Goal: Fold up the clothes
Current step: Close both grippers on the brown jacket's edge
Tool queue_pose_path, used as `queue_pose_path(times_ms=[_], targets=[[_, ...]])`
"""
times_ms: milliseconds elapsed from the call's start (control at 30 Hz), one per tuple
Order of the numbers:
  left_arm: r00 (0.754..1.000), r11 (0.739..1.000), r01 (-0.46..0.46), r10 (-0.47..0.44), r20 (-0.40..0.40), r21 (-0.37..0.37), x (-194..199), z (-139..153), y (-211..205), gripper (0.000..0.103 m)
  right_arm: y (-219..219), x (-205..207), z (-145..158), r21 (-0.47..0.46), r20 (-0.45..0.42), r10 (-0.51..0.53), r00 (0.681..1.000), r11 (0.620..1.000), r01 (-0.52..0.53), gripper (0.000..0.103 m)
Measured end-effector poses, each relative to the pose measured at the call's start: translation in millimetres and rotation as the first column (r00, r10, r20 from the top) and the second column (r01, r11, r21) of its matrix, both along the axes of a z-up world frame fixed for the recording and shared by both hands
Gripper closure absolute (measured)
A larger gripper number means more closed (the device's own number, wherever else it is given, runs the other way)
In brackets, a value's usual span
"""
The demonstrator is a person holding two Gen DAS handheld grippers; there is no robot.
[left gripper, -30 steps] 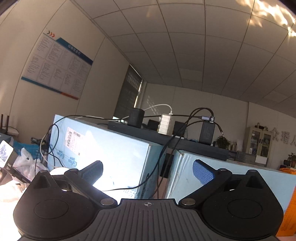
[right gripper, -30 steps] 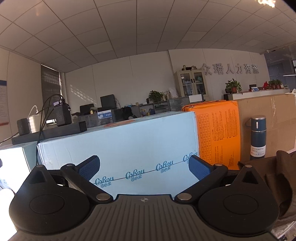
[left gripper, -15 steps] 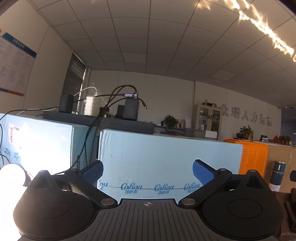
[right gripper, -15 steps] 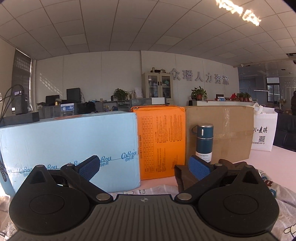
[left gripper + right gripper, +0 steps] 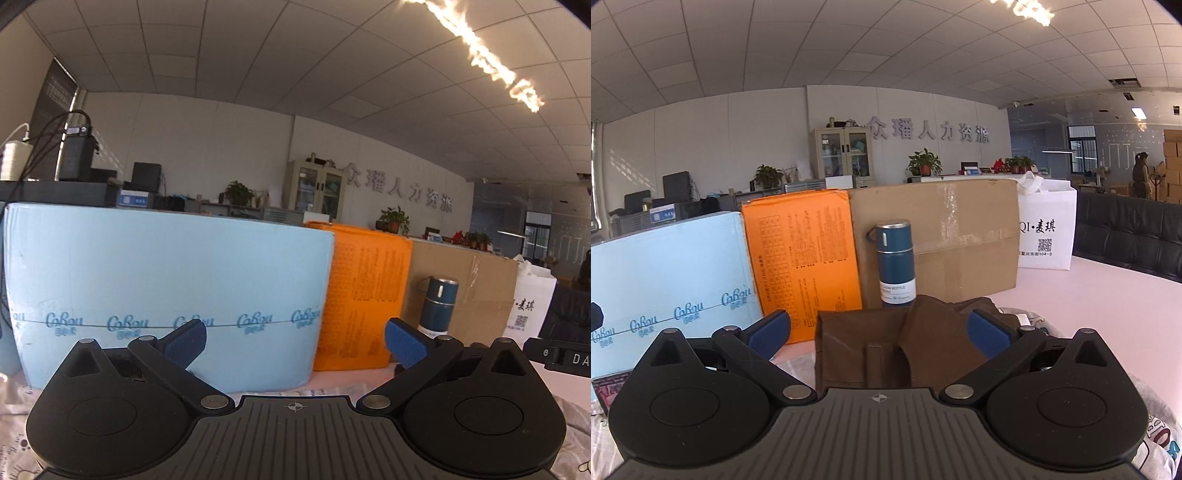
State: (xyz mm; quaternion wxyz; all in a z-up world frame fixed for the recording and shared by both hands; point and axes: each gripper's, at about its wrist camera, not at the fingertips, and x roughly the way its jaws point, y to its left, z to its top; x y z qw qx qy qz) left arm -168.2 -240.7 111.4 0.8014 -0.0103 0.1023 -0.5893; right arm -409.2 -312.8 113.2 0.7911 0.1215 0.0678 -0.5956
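Your right gripper (image 5: 879, 334) looks level across the table with its blue pads spread wide and nothing between them. The brown garment (image 5: 905, 343) lies straight ahead at 12 o'clock, bunched into a lump on pale printed cloth (image 5: 1152, 435), with the blue flask (image 5: 897, 264) standing just behind it against the cardboard box (image 5: 960, 240). Your left gripper (image 5: 293, 341) is equally wide open and empty; from its camera the light blue box (image 5: 166, 280) fills 11 o'clock, the orange box (image 5: 364, 295) sits at 1 o'clock, and the garment does not show at all.

The step in hand looks like the first approach, with no fold begun. To do it well:

- Tip both grippers down so you see the fabric rather than the room.
- Swing the left one toward 2 o'clock until the garment comes into its view.
- Pick a true edge or corner at each side, not the raised middle ridge, which would likely drag several layers at once.
- Pinch only the brown cloth; the printed sheet beneath may lift with it.
- Keep clear of the flask, which probably tips easily.
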Motion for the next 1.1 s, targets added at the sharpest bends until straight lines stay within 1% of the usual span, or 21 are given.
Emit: queue_pose_path(times_ms=[67, 133, 200, 333, 367, 400, 433, 500, 533, 567, 600, 733, 767, 800, 833, 900, 933, 1033, 1067, 1100], targets=[[0.999, 0.999, 0.052, -0.051, -0.015, 0.018, -7, -8, -18, 0.000, -10, -11, -8, 0.031, 0.006, -0.009, 1.000, 0.999, 0.009, 0.000], [0.997, 0.996, 0.079, -0.078, -0.020, 0.037, -18, -14, -29, 0.000, -23, -17, -18, 0.068, 0.007, -0.008, 1.000, 0.998, 0.008, 0.000], [0.994, 0.993, 0.105, -0.103, -0.024, 0.056, -31, -21, -39, 0.000, -35, -20, -29, 0.105, 0.006, -0.008, 1.000, 0.994, 0.008, 0.002], [0.988, 0.985, 0.155, -0.153, -0.027, 0.073, -47, -35, -51, 0.000, -64, -16, -52, 0.190, 0.010, -0.006, 1.000, 0.982, 0.004, 0.003], [0.986, 0.983, 0.168, -0.167, -0.016, 0.076, -49, -38, -54, 0.000, -71, -14, -57, 0.209, 0.012, -0.005, 1.000, 0.978, 0.002, 0.006], [0.984, 0.981, 0.179, -0.179, -0.003, 0.081, -52, -42, -57, 0.000, -77, -12, -62, 0.225, 0.010, -0.014, 1.000, 0.974, 0.011, 0.014], [0.982, 0.978, 0.188, -0.190, 0.016, 0.089, -55, -46, -61, 0.000, -82, -10, -67, 0.240, 0.004, -0.032, 0.999, 0.970, 0.030, 0.017], [0.976, 0.973, 0.206, -0.212, 0.050, 0.106, -60, -52, -67, 0.000, -92, -7, -76, 0.269, -0.008, -0.051, 0.999, 0.962, 0.051, 0.027], [0.974, 0.971, 0.212, -0.219, 0.063, 0.113, -64, -55, -71, 0.000, -97, -6, -81, 0.283, -0.014, -0.057, 0.998, 0.957, 0.059, 0.030], [0.971, 0.969, 0.217, -0.227, 0.076, 0.120, -67, -58, -74, 0.000, -102, -5, -86, 0.288, -0.015, -0.069, 0.997, 0.955, 0.070, 0.039], [0.968, 0.966, 0.223, -0.235, 0.088, 0.127, -70, -61, -77, 0.000, -105, -6, -90, 0.278, -0.010, -0.081, 0.997, 0.957, 0.080, 0.042], [0.954, 0.957, 0.245, -0.267, 0.136, 0.155, -82, -68, -85, 0.003, -110, -13, -101, 0.233, 0.021, -0.107, 0.994, 0.967, 0.099, 0.044], [0.951, 0.955, 0.252, -0.275, 0.143, 0.159, -85, -70, -88, 0.004, -110, -16, -101, 0.230, 0.033, -0.116, 0.993, 0.967, 0.106, 0.048], [0.948, 0.952, 0.259, -0.283, 0.148, 0.163, -88, -71, -90, 0.005, -111, -18, -100, 0.231, 0.045, -0.126, 0.991, 0.967, 0.112, 0.056], [0.945, 0.949, 0.265, -0.291, 0.150, 0.169, -91, -71, -92, 0.005, -112, -21, -100, 0.231, 0.058, -0.136, 0.989, 0.966, 0.119, 0.057], [0.941, 0.945, 0.272, -0.301, 0.154, 0.180, -95, -73, -98, 0.008, -115, -25, -99, 0.233, 0.076, -0.151, 0.986, 0.964, 0.130, 0.056], [0.940, 0.944, 0.273, -0.303, 0.159, 0.187, -97, -73, -102, 0.012, -119, -25, -97, 0.235, 0.076, -0.154, 0.985, 0.963, 0.133, 0.055], [0.940, 0.943, 0.266, -0.299, 0.161, 0.198, -99, -75, -116, 0.020, -131, -17, -95, 0.220, 0.029, -0.166, 0.986, 0.963, 0.156, 0.055], [0.940, 0.943, 0.269, -0.302, 0.159, 0.198, -97, -75, -121, 0.024, -133, -18, -96, 0.215, 0.031, -0.166, 0.986, 0.964, 0.156, 0.056], [0.937, 0.940, 0.279, -0.311, 0.161, 0.196, -96, -75, -127, 0.026, -135, -19, -97, 0.207, 0.045, -0.166, 0.985, 0.966, 0.153, 0.061]])
